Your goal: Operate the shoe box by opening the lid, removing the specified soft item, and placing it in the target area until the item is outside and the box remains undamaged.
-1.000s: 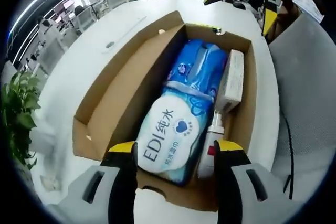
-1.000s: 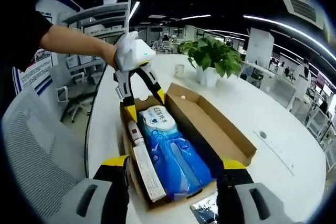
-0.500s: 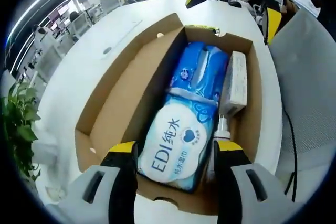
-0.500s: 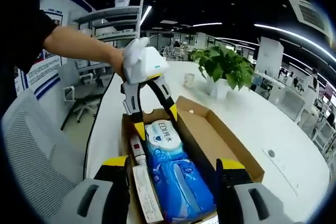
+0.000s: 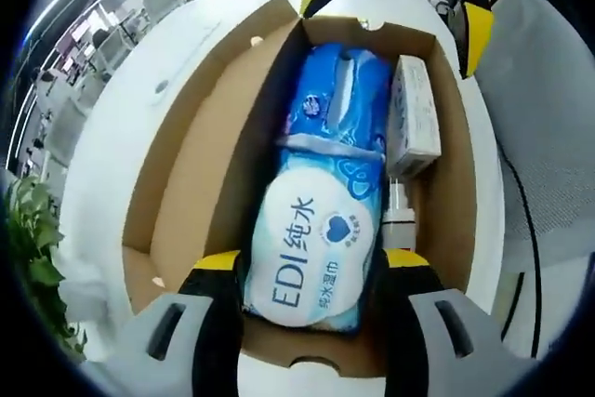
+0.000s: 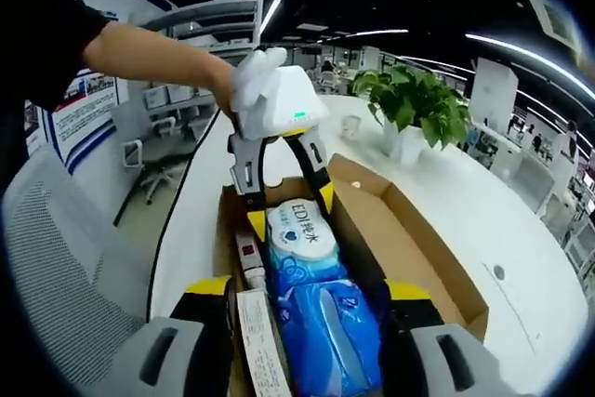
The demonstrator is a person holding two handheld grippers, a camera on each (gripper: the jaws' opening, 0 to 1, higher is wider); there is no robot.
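Office desks, chairs and ceiling strip lights fill the background behind a white table (image 6: 446, 197) on which an open cardboard shoe box (image 5: 200, 169) sits, its lid (image 6: 423, 230) folded out flat to one side. A potted plant (image 6: 414, 104) stands on the table beyond the box, and a grey mesh chair (image 6: 56, 258) is beside the table edge. Inside the box lies a blue and white pack of wet wipes (image 5: 325, 220), its white oval label reading "EDI" with Chinese characters and a small blue heart. Squeezed between the pack and the box wall are a small white carton (image 5: 412, 118) and a white bottle (image 5: 398, 220), whose red cap shows in the right gripper view. The left gripper (image 5: 311, 276) has its jaws spread wide, one on each side of the labelled end of the wipes, low inside the box, not squeezing the pack. The right gripper (image 6: 307, 299) is also spread open, its jaws straddling the opposite end of the pack.
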